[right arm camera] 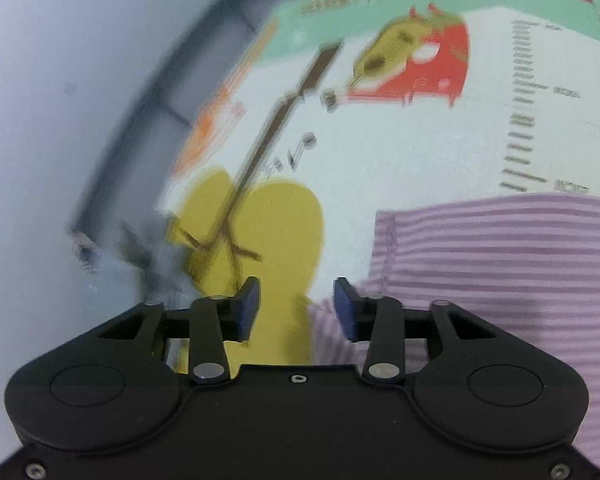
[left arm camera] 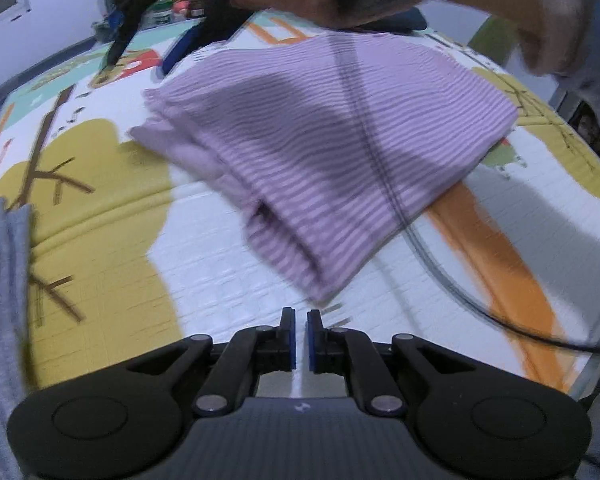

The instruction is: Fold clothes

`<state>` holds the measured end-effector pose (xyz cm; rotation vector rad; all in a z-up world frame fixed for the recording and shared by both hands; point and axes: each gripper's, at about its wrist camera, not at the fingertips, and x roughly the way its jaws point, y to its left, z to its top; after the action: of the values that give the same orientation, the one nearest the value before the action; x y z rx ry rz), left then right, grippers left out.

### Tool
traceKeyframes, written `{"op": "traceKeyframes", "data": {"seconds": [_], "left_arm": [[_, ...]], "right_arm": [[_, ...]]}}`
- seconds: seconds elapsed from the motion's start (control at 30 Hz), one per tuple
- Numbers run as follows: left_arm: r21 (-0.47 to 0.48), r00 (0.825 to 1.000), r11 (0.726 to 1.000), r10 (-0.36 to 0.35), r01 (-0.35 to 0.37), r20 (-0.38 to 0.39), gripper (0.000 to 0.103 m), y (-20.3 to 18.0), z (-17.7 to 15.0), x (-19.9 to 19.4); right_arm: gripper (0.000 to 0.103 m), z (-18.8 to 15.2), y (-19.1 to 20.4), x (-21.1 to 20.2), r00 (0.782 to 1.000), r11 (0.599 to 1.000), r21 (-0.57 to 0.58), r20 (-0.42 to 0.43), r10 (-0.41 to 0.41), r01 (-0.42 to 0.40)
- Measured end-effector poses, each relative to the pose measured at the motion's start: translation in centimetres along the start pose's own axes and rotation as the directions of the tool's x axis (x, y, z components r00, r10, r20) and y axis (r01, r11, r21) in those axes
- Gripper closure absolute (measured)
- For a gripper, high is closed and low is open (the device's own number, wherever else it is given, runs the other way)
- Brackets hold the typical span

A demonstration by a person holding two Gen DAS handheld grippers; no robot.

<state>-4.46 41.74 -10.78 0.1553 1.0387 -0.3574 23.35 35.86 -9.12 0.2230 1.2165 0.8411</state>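
One striped purple garment (left arm camera: pixel 320 152) lies folded on the patterned play mat (left arm camera: pixel 112 248), with a thin black cable (left arm camera: pixel 384 168) trailing across it. One grey cloth (left arm camera: pixel 2 288) is cut off at the left edge, its shape unclear. The left gripper (left arm camera: pixel 301 338) is nearly closed — only a narrow gap, nothing held — just short of the garment's near corner. The right gripper (right arm camera: pixel 296 308) stands wide apart and empty, above the garment's edge (right arm camera: pixel 500 264) — that view is blurred.
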Motion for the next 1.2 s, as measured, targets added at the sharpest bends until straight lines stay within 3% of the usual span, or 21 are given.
{"op": "traceKeyframes", "data": {"seconds": [0.17, 0.23, 0.33, 0.4, 0.47, 0.57, 0.63, 0.73, 0.93, 1.1, 1.2], "left_arm": [[-0.11, 0.993, 0.994, 0.015, -0.002, 0.121, 0.095, 0.9, 2.5, -2.5], [-0.16, 0.984, 0.987, 0.023, 0.006, 0.178, 0.093, 1.2, 3.8, -3.5], [-0.255, 0.965, 0.965, 0.009, 0.06, 0.261, 0.082, 1.2, 6.5, -3.5], [-0.327, 0.955, 0.94, -0.001, 0.103, 0.297, 0.08, 0.9, 8.7, -2.1], [-0.389, 0.961, 0.915, 0.003, 0.11, 0.278, 0.08, 0.5, 10.3, 0.3], [-0.458, 0.974, 0.885, 0.027, 0.081, 0.224, 0.083, -0.6, 12.0, 3.9], [-0.47, 0.985, 0.882, 0.072, 0.012, 0.159, 0.083, -1.4, 12.2, 5.7], [-0.481, 0.988, 0.875, 0.116, -0.053, 0.102, 0.083, -2.0, 11.6, 6.9], [-0.486, 0.985, 0.868, 0.161, -0.107, 0.07, 0.086, -1.9, 10.0, 7.0], [-0.449, 0.98, 0.882, 0.188, -0.14, 0.065, 0.09, -1.7, 9.5, 6.8], [-0.456, 0.98, 0.879, 0.187, -0.139, 0.061, 0.09, -1.3, 9.2, 6.2]], "right_arm": [[0.048, -2.3, -5.0, -8.1, 0.991, 0.988, 0.126, 0.112, 0.073, -0.087], [0.048, -3.9, -7.7, -11.1, 0.986, 0.978, 0.188, 0.159, 0.057, -0.087], [0.032, -7.1, -11.9, -15.1, 0.976, 0.964, 0.261, 0.218, -0.014, -0.045], [0.031, -9.3, -14.4, -16.7, 0.97, 0.949, 0.315, 0.236, -0.054, -0.024], [0.031, -11.6, -16.8, -17.5, 0.965, 0.925, 0.373, 0.262, -0.03, -0.073], [0.03, -15.1, -20.1, -17.9, 0.947, 0.858, 0.476, 0.319, 0.036, -0.193], [0.03, -16.9, -21.8, -17.7, 0.937, 0.818, 0.525, 0.346, 0.047, -0.235], [0.031, -18.1, -23.4, -17.4, 0.931, 0.795, 0.552, 0.362, 0.042, -0.25], [0.031, -18.7, -25.4, -18.7, 0.925, 0.804, 0.551, 0.379, -0.002, -0.225], [0.032, -19.2, -27.7, -21.1, 0.915, 0.802, 0.571, 0.395, -0.082, -0.175], [0.037, -20.2, -28.5, -23.4, 0.895, 0.801, 0.59, 0.405, -0.186, -0.1]]}}
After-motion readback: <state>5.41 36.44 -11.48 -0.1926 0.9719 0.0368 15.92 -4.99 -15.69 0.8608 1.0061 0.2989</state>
